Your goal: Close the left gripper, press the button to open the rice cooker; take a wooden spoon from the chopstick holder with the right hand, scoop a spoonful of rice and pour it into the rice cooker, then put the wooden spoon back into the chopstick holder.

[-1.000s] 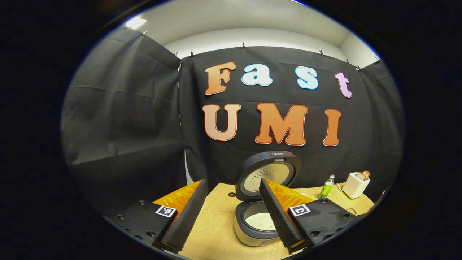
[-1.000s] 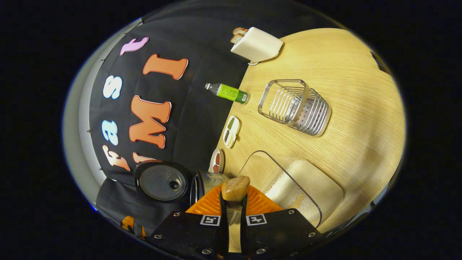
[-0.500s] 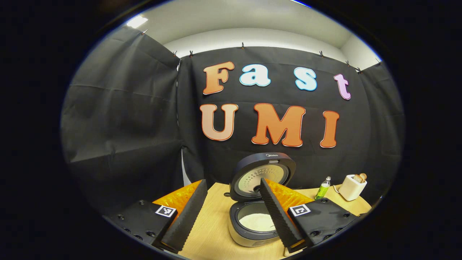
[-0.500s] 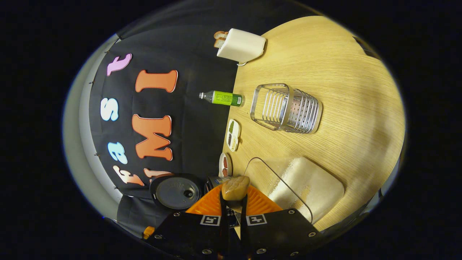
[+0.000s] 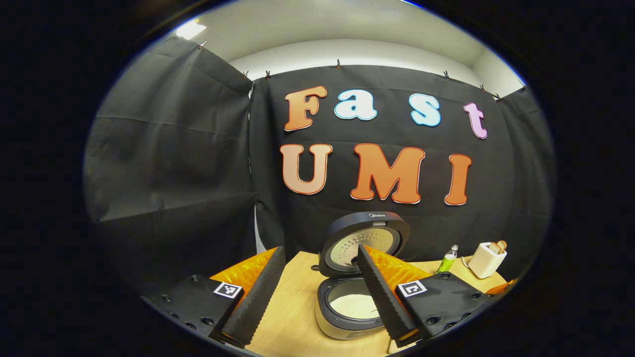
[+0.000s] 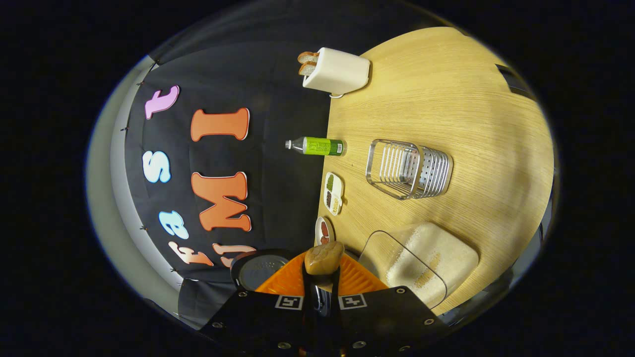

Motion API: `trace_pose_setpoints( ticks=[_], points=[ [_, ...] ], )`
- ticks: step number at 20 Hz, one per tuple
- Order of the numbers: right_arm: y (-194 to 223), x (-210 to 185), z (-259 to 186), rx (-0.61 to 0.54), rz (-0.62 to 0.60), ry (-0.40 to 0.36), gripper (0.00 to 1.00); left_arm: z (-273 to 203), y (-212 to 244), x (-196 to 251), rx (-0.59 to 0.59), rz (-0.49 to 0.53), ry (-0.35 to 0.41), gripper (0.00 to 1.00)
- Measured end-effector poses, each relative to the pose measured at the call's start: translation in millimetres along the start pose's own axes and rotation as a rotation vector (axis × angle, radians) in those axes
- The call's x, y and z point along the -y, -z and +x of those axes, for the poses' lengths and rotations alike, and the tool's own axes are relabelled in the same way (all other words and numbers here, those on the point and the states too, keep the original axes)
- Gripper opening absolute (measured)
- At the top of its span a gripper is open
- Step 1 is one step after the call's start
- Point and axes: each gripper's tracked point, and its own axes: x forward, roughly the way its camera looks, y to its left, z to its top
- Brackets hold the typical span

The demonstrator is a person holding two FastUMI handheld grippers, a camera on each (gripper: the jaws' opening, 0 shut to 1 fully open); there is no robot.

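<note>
The rice cooker (image 5: 347, 317) stands open on the wooden table, its lid (image 5: 364, 240) raised and white rice (image 5: 352, 305) in the pot. My left gripper (image 5: 319, 250) hangs open in front of it, holding nothing. In the right gripper view, which is rolled sideways, my right gripper (image 6: 321, 285) is shut on the wooden spoon (image 6: 323, 258), whose bowl sticks out past the fingertips. Beyond it are the metal chopstick holder (image 6: 409, 168) and the clear rice container (image 6: 421, 258). The cooker's dark lid (image 6: 258, 270) peeks out left of the fingers.
A green bottle (image 6: 317, 146), a white toaster (image 6: 337, 72) with bread and two small seasoning dishes (image 6: 332, 193) line the table's back edge by the black cloth. The bottle (image 5: 449, 258) and toaster (image 5: 485, 259) stand right of the cooker.
The right gripper has swung with the spoon: the cooker lid has slid down behind its fingers, and the chopstick holder now sits lower and farther right. The left gripper has barely shifted.
</note>
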Motion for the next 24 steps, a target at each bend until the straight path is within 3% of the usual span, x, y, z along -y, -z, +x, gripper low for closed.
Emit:
trace_pose_setpoints(
  ticks=[2,6,8,9,11,24],
  points=[
    [-3.5,-14.6,-1.3,0.009,-0.014,-0.012,0.12,1.5,-1.0,-0.4,-0.001,-0.011,-0.001,0.95],
    [-7.8,-45.3,2.1,0.018,-0.013,-0.028,0.12,0.9,-6.2,-10.4,-0.001,-0.02,-0.011,0.98],
    [-2.7,-64.2,3.5,0.021,-0.019,-0.047,0.12,1.5,-8.9,-18.7,0.003,-0.015,-0.017,0.95],
    [-0.6,-74.8,5.4,0.023,-0.019,-0.056,0.07,1.0,-10.6,-23.1,0.002,-0.009,-0.018,0.95],
    [5.3,-96.3,10.4,0.018,-0.021,-0.078,0.12,2.3,-12.6,-30.3,0.0,0.003,-0.022,0.95],
    [56.4,-217.3,78.2,0.003,-0.136,-0.186,0.12,0.2,4.4,-55.0,-0.02,0.008,0.001,0.98]
  ],
)
